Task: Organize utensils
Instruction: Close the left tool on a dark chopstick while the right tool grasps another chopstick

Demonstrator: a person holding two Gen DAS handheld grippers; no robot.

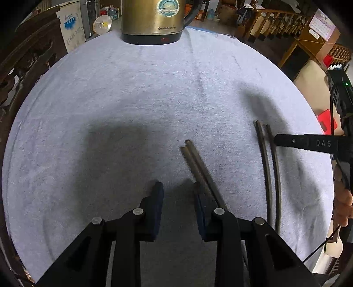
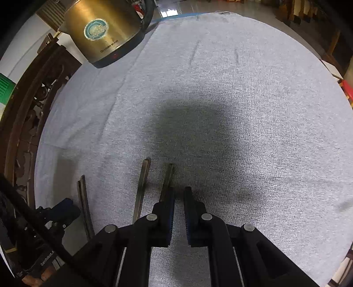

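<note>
Two pairs of dark chopsticks lie on the grey cloth. In the left wrist view one pair [image 1: 199,166] lies side by side just right of my open left gripper [image 1: 178,187], running under its right finger. The second pair [image 1: 270,172] lies further right, with the right gripper's finger [image 1: 308,143] beside it. In the right wrist view the second pair [image 2: 152,187] lies a little apart just left of my right gripper [image 2: 179,192], whose jaws stand narrowly apart with nothing between them. The first pair [image 2: 85,207] lies far left by the left gripper [image 2: 61,212].
A brass-coloured electric kettle [image 1: 152,19] stands at the cloth's far edge, also in the right wrist view [image 2: 103,31]. A carved dark wooden chair back [image 2: 28,123] borders the table on the left. Wooden furniture [image 1: 286,24] stands beyond the right edge.
</note>
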